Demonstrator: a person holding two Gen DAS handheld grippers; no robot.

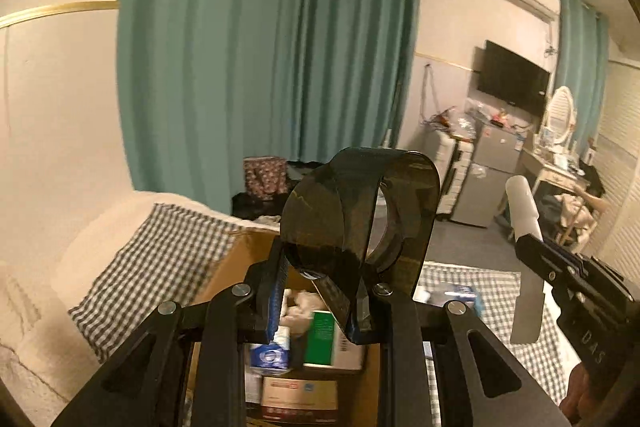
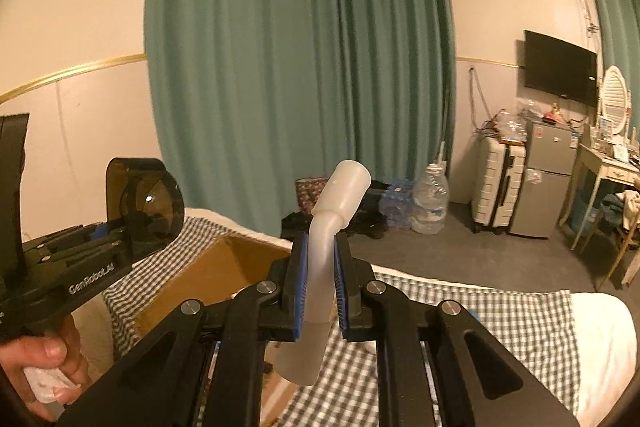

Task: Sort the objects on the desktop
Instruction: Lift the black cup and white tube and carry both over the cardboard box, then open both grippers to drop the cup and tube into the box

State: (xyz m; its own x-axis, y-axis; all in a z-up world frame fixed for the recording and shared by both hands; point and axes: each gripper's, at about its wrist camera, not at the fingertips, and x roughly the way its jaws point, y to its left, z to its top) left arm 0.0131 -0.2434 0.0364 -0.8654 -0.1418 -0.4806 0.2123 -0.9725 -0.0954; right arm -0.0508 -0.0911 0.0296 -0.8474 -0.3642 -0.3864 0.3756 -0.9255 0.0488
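Translucent bent tube (image 2: 320,259) in right gripper (image 2: 320,287); smoky, perhaps acrylic holder (image 1: 356,215) in left gripper (image 1: 320,303).

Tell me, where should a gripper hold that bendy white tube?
Grip the white tube on its narrow straight middle, from the sides, as the right gripper does now. The flared top end is wider and angled, so it would likely slip.

Your left gripper (image 1: 316,301) is matt black plastic with bright metal rivets and holds a glossy, smoky translucent plastic holder (image 1: 360,211). Your right gripper (image 2: 320,291), ribbed blue at the pads (image 2: 301,287), holds a smooth, frosted white plastic tube (image 2: 320,267). Below are a matt cardboard box (image 2: 208,271) and a checked cloth (image 2: 500,319).
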